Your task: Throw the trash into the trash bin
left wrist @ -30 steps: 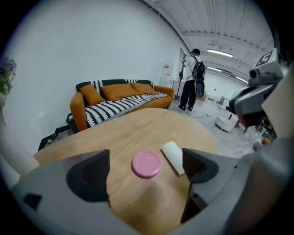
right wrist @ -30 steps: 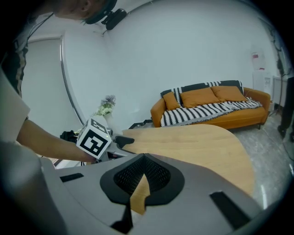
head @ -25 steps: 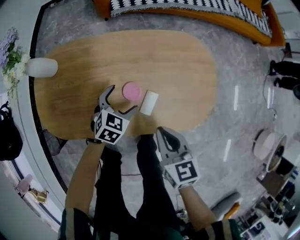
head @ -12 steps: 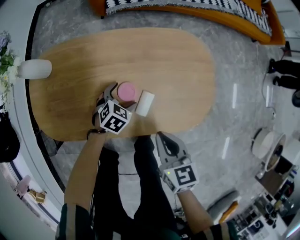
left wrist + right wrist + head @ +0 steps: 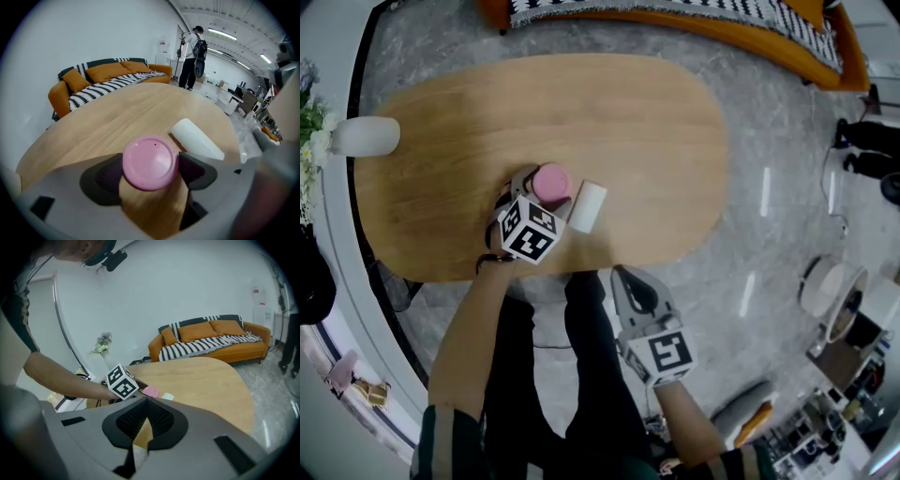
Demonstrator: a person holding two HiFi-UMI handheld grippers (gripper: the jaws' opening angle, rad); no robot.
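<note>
A cup with a pink lid [image 5: 550, 182] stands upright on the oval wooden table [image 5: 628, 122]. A white paper cup [image 5: 587, 206] lies on its side just right of it. My left gripper [image 5: 542, 190] points steeply down around the pink-lidded cup [image 5: 150, 161]. Its jaws are closing, with the cup between the two dark pads [image 5: 107, 174]; a firm press does not show. The white cup [image 5: 197, 139] lies just beyond the right jaw. My right gripper [image 5: 625, 279] hangs off the table's near edge over the floor, jaws together and empty [image 5: 143, 420].
A white vase [image 5: 366, 136] with flowers stands at the table's left end. An orange sofa [image 5: 675, 23] with a striped throw runs along the far side. A white round object [image 5: 830, 286] and clutter sit on the grey floor at right. A person [image 5: 192, 47] stands far off.
My left gripper has come down and forward from just short of the pink-lidded cup to around it. The right gripper has stayed where it was.
</note>
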